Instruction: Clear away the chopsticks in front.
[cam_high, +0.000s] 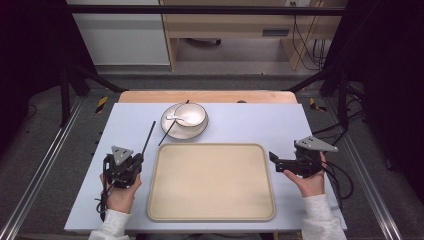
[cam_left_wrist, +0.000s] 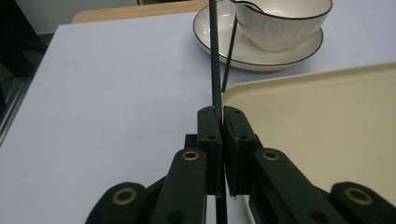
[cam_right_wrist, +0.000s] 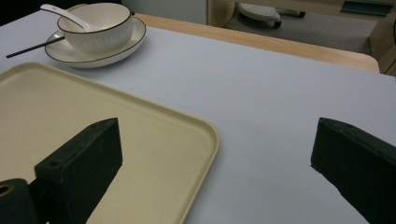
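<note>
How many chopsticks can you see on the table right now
2. One chopstick is clamped between the jaws of the left gripper, left of the tray. The other chopstick leans on the plate under the bowl.

Two hand-held black tongs and white knitted cuffs at the pale blue table.

The left tongs have matt black link arms pinned with brass-coloured rivets, and square black pads that carry small sunken screw holes. A grey three-cornered plate dotted with dark holes caps the body of the left tongs, and a black cable trails down beside the left hand. The right tongs show blocky, wedge-shaped black pads, a similar grey plate on top and looping black cables by the right hand. Both wrists wear white ribbed sleeves.
</note>
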